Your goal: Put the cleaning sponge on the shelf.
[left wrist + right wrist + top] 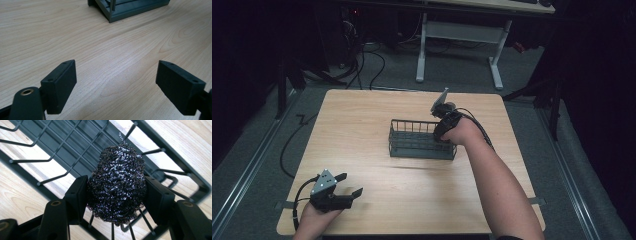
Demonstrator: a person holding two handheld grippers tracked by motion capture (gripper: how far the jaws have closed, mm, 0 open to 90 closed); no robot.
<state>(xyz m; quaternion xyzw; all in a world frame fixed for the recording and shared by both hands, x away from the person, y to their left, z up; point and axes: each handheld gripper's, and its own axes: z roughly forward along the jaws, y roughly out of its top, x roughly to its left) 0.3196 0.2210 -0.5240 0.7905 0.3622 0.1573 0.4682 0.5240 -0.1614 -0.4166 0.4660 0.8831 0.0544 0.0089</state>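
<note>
1. Far left, near corner of the table [362, 115]: the left gripper [351, 186] sits low over the wood, its grey three-cornered plate facing up, its cable looping off the table edge; the left hand [314, 216] comes in from the bottom with the wrist nearly flat and the forearm barely over the edge.
2. Jaws here stand wide apart and hold nothing; in the left gripper view the left gripper [116, 82] frames bare wood grain between its two black pads, which point toward the table's middle.
3. Moving on to the centre: the dark wire rack [422, 140] stands on the table, long side toward the person, well apart from the left gripper; the left gripper view catches a corner of the rack [130, 10] at the top edge.
4. Right side now: the right forearm stretches diagonally from the bottom edge up to the rack's right end; the right hand [459, 131] is bent at the wrist and tips the right gripper [443, 135] down over that end, grey plate raised behind.
5. In the right gripper view the right gripper [116, 195] is clamped on the steel wool scourer [117, 185], both pads pressed against its sides; the scourer hangs over the rack's grid floor [75, 142], inside the wire walls; whether it touches the floor I cannot tell.
</note>
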